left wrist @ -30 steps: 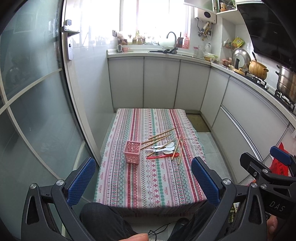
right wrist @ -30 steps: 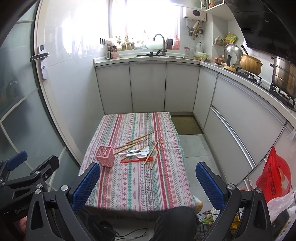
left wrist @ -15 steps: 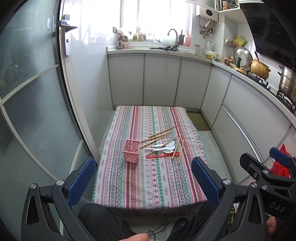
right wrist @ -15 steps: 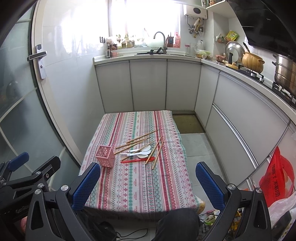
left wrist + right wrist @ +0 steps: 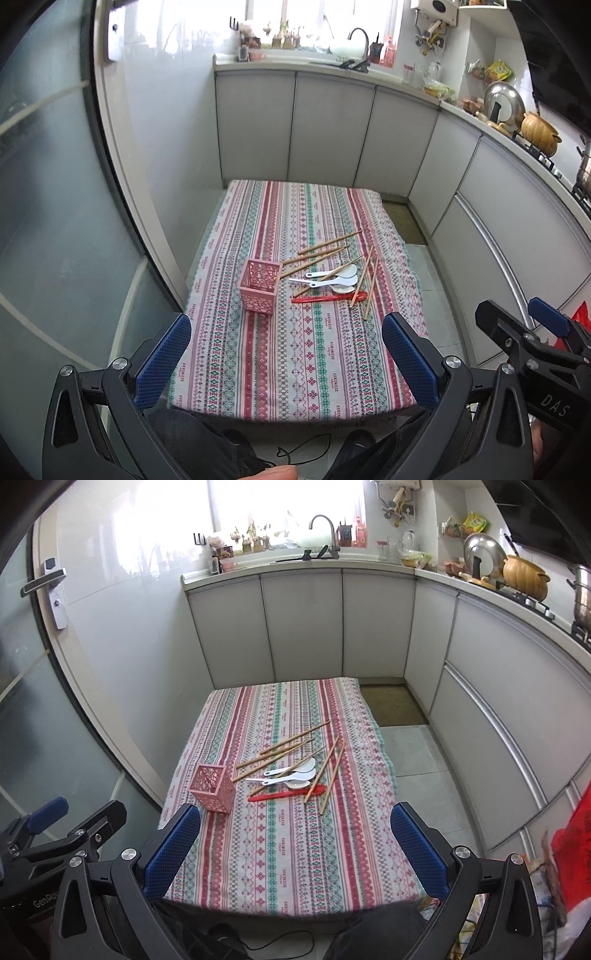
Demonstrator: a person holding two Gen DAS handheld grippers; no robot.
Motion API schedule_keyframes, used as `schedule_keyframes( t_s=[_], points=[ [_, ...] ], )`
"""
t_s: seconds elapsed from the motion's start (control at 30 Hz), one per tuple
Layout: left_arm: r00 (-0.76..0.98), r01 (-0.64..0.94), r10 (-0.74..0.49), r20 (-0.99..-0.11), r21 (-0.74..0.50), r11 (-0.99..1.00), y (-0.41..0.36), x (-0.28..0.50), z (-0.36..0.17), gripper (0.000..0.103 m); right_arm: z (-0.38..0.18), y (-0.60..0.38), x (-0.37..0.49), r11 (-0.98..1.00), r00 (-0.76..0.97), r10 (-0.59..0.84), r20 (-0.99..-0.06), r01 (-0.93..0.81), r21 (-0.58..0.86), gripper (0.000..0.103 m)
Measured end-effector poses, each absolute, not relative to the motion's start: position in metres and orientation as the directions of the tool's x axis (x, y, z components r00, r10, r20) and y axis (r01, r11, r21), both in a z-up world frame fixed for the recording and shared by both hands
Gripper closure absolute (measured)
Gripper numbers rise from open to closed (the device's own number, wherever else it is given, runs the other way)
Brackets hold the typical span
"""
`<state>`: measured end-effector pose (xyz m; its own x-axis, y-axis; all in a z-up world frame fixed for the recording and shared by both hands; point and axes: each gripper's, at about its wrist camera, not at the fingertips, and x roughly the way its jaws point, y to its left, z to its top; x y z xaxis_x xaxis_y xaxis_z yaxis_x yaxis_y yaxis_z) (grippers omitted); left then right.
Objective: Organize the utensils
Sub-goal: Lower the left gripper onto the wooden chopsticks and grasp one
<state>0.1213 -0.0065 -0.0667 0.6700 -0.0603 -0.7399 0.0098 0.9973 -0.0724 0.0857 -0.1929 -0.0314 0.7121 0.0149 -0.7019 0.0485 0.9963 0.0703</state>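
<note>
A pink lattice utensil basket [image 5: 258, 287] [image 5: 214, 788] stands upright and empty on the striped tablecloth [image 5: 295, 354] [image 5: 295, 842]. Right of it lie several wooden chopsticks [image 5: 325, 243] [image 5: 295, 736], white spoons [image 5: 334, 280] [image 5: 295, 773] and a red spoon [image 5: 328, 298] [image 5: 286, 794], scattered flat. My left gripper [image 5: 286, 363] is open and empty above the table's near edge. My right gripper [image 5: 295, 853] is open and empty, also over the near edge. Each gripper shows at the side of the other's view.
White kitchen cabinets [image 5: 303, 627] stand behind the table, with a sink and a tap [image 5: 325, 520] on the counter. A glass door [image 5: 44, 184] is on the left. Pots [image 5: 524, 576] sit on the stove at right. A red bag [image 5: 572, 849] lies on the floor at right.
Both grippers have moved forward and tilted down towards the table, which now looks larger and nearer. Both stay open. Nothing on the table has moved.
</note>
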Motion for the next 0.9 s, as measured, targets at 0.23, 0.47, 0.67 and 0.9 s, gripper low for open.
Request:
schedule_keyframes(
  t_s=[0.23,0.47,0.67,0.9],
  points=[
    [0.621,-0.05,-0.038,-0.783,-0.087,0.995,0.015,0.183,-0.109,0.0,-0.078,-0.225,0.149,0.99,0.742,0.012,-0.671,0.083,0.11,0.0],
    [0.605,-0.078,-0.03,-0.795,-0.096,0.992,0.03,0.244,-0.14,0.0,-0.135,-0.284,0.225,0.94,0.627,0.038,-0.778,0.242,0.241,0.0],
    [0.512,-0.016,-0.172,-0.841,-0.209,0.978,0.028,0.305,-0.174,0.0,-0.178,-0.307,0.276,0.902,0.528,0.132,-0.839,0.286,0.323,0.0],
    [0.457,0.004,-0.227,-0.86,-0.254,0.967,0.009,0.369,-0.205,0.004,-0.221,-0.317,0.345,0.893,0.416,0.176,-0.892,0.313,0.322,0.0]
  ],
)
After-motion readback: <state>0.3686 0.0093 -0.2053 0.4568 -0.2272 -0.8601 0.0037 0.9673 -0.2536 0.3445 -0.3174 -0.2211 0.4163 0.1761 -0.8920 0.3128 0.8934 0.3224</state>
